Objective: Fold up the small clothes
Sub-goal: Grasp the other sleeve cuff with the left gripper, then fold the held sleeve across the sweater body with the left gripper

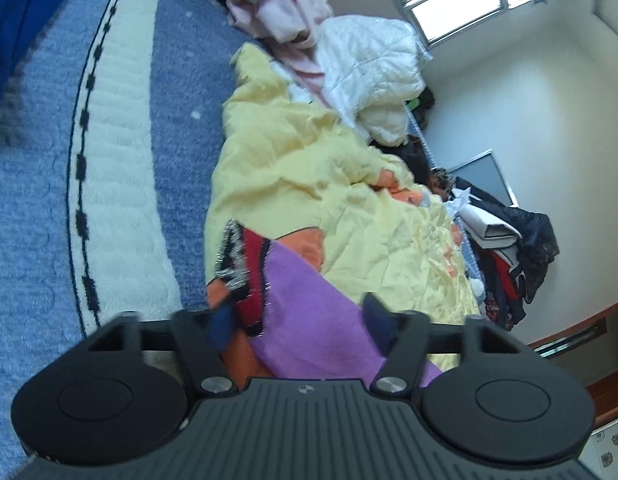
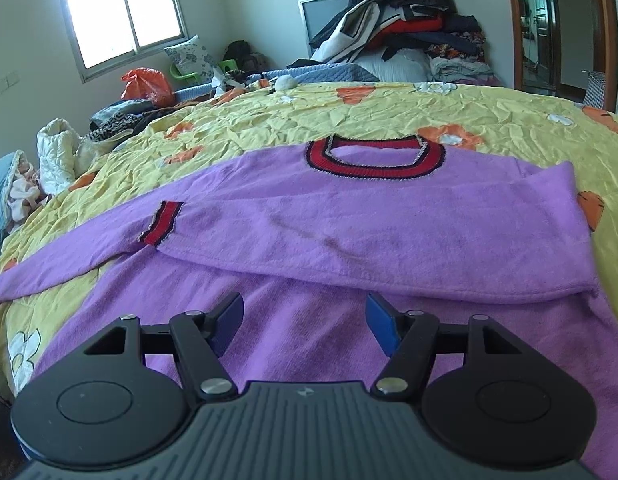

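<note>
A purple knit sweater (image 2: 349, 216) with a red and black collar (image 2: 375, 158) lies flat on the yellow flowered bedspread (image 2: 349, 112). One sleeve is folded across the chest, its red cuff (image 2: 161, 222) at the left. My right gripper (image 2: 305, 320) is open and empty, just above the sweater's lower body. In the left wrist view the camera is tilted; my left gripper (image 1: 297, 320) is open over a purple part of the sweater (image 1: 305, 304) next to its red and black trim (image 1: 249, 268). Nothing is held.
A heap of dark clothes (image 2: 409, 20) stands at the far side of the bed, with an orange bag (image 2: 147, 84) and more garments at the left. A blue and white blanket (image 1: 89, 152) and a pile of pink and white clothes (image 1: 333, 52) lie beside the bedspread.
</note>
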### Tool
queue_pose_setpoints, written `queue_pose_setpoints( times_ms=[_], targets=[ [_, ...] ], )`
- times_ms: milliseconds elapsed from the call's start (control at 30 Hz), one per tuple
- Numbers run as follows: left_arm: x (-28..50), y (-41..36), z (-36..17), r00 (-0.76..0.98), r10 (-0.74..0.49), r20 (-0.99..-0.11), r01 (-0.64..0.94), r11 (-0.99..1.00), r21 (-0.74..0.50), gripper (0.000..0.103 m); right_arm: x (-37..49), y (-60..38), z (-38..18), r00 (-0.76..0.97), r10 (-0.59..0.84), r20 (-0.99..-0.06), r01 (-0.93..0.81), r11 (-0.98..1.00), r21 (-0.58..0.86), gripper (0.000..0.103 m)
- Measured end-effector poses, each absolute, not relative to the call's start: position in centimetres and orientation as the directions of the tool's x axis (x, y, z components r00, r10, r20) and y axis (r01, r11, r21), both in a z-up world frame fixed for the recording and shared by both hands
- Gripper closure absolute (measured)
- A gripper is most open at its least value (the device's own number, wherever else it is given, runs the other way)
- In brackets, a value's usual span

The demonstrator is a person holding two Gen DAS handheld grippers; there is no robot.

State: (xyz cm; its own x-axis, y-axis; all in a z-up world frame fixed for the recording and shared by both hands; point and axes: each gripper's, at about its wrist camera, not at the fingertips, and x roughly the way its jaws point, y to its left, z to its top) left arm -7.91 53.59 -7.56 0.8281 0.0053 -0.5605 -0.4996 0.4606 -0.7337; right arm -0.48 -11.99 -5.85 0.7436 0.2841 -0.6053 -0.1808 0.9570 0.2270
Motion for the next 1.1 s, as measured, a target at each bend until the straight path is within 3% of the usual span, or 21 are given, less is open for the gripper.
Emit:
queue_pose_setpoints(
  times_ms=[33,100,300,500,733,1100],
  targets=[
    [-7.8,53.7,-7.8,0.826,-0.003,-0.564,-0.502,0.452,-0.737,0.074,-0.6,-11.9,-5.9,0.744,0.286,-0.605,-0.181,0.956,0.229,0.036],
    [-7.8,53.9,-8.2,0.818,0.002,-0.576,-0.521,0.428,-0.738,0.098,-0.7,-11.9,-5.8,0.745,0.286,-0.603,-0.18,0.956,0.231,0.036],
    [-8.5,53.3,-7.0,0.837,0.048,-0.545,-0.505,0.452,-0.735,0.099,-1.1,-12.2,-5.9,0.735,0.275,-0.619,-0.158,0.958,0.238,0.036],
    [-4.5,48.7,-0.2,0.876,0.022,-0.481,-0.38,0.648,-0.661,0.099,-2.2,-11.8,-6.3,0.71,0.238,-0.663,-0.135,0.97,0.205,0.036],
    [6.0,35.2,5.3,0.88,-0.139,-0.454,-0.118,0.862,-0.493,0.099,-4.4,-12.3,-6.8,0.697,0.253,-0.671,-0.111,0.963,0.247,0.036],
    [14.8,11.6,3.7,0.773,-0.355,-0.526,0.173,0.915,-0.364,0.099,-6.9,-14.6,-7.0,0.708,0.23,-0.668,-0.039,0.957,0.288,0.036]
  ],
)
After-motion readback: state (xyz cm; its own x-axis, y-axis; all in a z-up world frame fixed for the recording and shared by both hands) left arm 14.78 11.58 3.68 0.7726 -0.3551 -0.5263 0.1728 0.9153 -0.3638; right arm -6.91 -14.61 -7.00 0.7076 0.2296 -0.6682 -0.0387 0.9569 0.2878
